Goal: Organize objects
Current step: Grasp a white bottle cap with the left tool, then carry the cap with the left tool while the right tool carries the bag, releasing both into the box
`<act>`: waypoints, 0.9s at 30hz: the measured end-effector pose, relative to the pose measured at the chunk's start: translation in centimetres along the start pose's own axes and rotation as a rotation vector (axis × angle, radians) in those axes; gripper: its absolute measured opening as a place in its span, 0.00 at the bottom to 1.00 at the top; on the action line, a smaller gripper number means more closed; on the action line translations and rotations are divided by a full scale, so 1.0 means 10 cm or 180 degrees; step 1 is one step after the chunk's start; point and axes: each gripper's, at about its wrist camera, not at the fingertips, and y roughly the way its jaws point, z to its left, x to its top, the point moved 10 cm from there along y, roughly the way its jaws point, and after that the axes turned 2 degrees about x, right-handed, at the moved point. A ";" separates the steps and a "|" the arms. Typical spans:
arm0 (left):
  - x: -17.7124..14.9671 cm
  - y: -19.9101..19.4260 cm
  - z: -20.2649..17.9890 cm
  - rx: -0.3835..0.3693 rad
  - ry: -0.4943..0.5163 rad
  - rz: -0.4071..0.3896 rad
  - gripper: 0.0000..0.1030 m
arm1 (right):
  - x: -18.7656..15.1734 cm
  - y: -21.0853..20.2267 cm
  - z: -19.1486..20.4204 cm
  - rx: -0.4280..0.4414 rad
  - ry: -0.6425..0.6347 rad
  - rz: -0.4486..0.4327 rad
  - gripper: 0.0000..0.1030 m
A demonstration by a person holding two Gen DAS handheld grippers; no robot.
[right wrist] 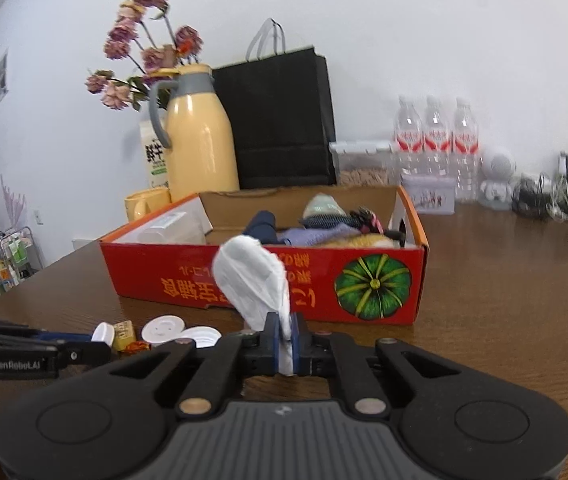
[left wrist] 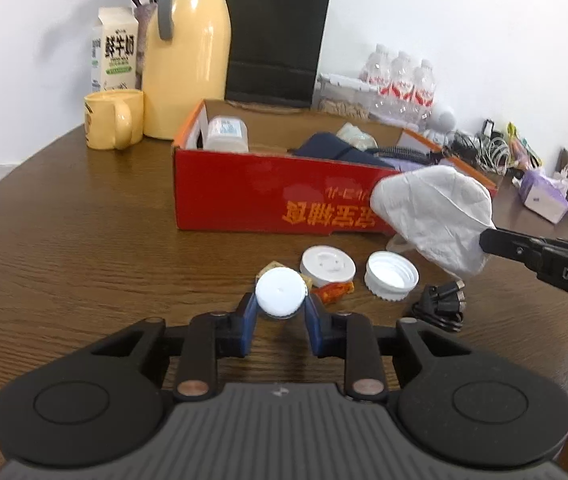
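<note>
I have the right gripper [right wrist: 284,344] pinching a white mask [right wrist: 253,280] at its near edge; its long axis rises toward the red box [right wrist: 267,280], just beyond. My left gripper [left wrist: 279,312] clamps a white cap [left wrist: 279,292] (flat face up) above the table [left wrist: 83,240], farther from the box.
</note>
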 end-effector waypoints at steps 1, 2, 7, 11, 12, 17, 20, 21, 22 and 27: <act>0.01 -0.01 0.01 0.0002 -0.0013 -0.0018 0.25 | 0.01 -0.02 0.02 0.0003 -0.0037 -0.0032 0.04; 0.01 -0.01 0.02 0.0007 -0.0033 -0.0024 0.25 | 0.01 -0.05 0.04 0.0005 -0.0077 -0.0067 0.04; 0.03 -0.02 0.07 0.0062 -0.0104 -0.0050 0.25 | 0.05 -0.17 0.11 0.0005 -0.0195 -0.0228 0.03; 0.06 -0.09 0.06 0.0146 -0.0016 -0.0158 0.25 | 0.11 -0.31 0.19 0.0054 -0.0277 -0.0401 0.03; 0.08 -0.11 0.05 0.0158 0.0011 -0.0189 0.25 | 0.13 -0.34 0.21 0.0060 -0.0294 -0.0441 0.03; 0.20 -0.21 -0.02 0.0108 0.0024 -0.0279 0.25 | 0.27 -0.44 0.27 0.0101 -0.0333 -0.0579 0.03; 0.37 -0.28 -0.09 0.0067 0.0086 -0.0403 0.25 | 0.38 -0.42 0.31 0.0117 -0.0357 -0.0617 0.03; 0.45 -0.29 -0.12 0.0051 0.0108 -0.0451 0.25 | 0.42 -0.40 0.33 0.0123 -0.0366 -0.0629 0.03; 0.52 -0.30 -0.15 0.0049 0.0132 -0.0500 0.25 | 0.47 -0.38 0.34 0.0132 -0.0378 -0.0641 0.03; 0.94 -0.20 -0.26 0.0130 0.0166 -0.0714 0.26 | 0.74 -0.19 0.38 0.0157 -0.0336 -0.0684 0.03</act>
